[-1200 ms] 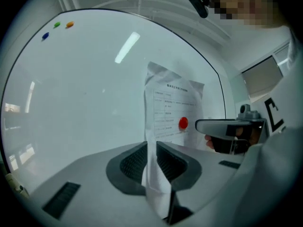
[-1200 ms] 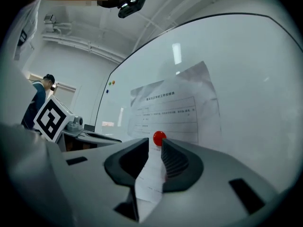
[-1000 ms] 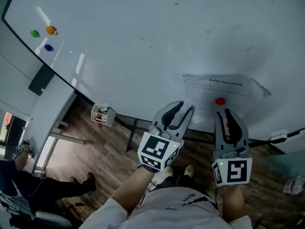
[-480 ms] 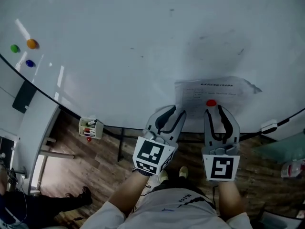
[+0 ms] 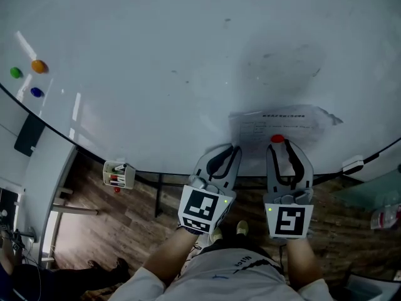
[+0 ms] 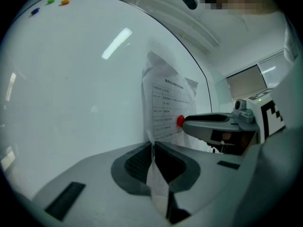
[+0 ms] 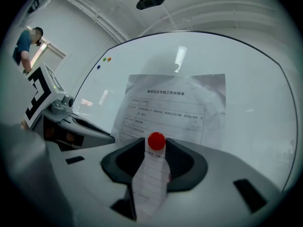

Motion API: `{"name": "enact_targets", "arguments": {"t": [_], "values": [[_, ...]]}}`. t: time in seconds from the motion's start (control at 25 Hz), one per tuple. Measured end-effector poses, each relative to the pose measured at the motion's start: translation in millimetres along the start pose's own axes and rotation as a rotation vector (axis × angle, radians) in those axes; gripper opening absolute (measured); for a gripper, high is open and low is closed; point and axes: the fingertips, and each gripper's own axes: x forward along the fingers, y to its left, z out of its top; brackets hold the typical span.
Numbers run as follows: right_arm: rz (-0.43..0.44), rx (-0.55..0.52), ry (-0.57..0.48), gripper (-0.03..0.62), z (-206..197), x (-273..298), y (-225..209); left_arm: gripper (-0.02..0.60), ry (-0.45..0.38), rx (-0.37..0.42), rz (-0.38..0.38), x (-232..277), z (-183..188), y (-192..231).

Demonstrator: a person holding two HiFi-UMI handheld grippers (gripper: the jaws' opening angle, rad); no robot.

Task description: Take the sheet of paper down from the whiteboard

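The left hand-held gripper now pinches the printed white paper sheet by its edge and the right hand-held gripper now clamps the round red magnet, readying removal.

Printed sheet, under red magnet, on whiteboard

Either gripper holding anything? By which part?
Left gripper pinches the paper at its lower left edge. Right gripper grips the red magnet by its sides.
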Motion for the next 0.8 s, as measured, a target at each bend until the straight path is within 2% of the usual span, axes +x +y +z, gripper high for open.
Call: {"name": "enact_targets", "arguments": {"t": [0.08,0.16,0.32,0.48,0.8], "values": [[-0.024,-0.021,-0.01,0.127,3,0,-1,0.016,0.0,0.023,0.013,0,1,0],[-0.037,-0.05,-0.011,0.132,5,0,-1,0.014,0.005,0.037,0.011,0,1,-1],[-0.049,-0.13,0.02,0.141,1,7,1,0.012,-0.008,0.03,-0.005,-5,4,-1],[-0.097,-0.191,0.034,0.14,0,10,-1,0.012,-0.015,0.023,-0.014,-10,7,-2],[-0.08,-0.137,0.031,0.129,1,9,-3,0.012,-0.016,0.021,-0.022,-13,11,-4]]}}
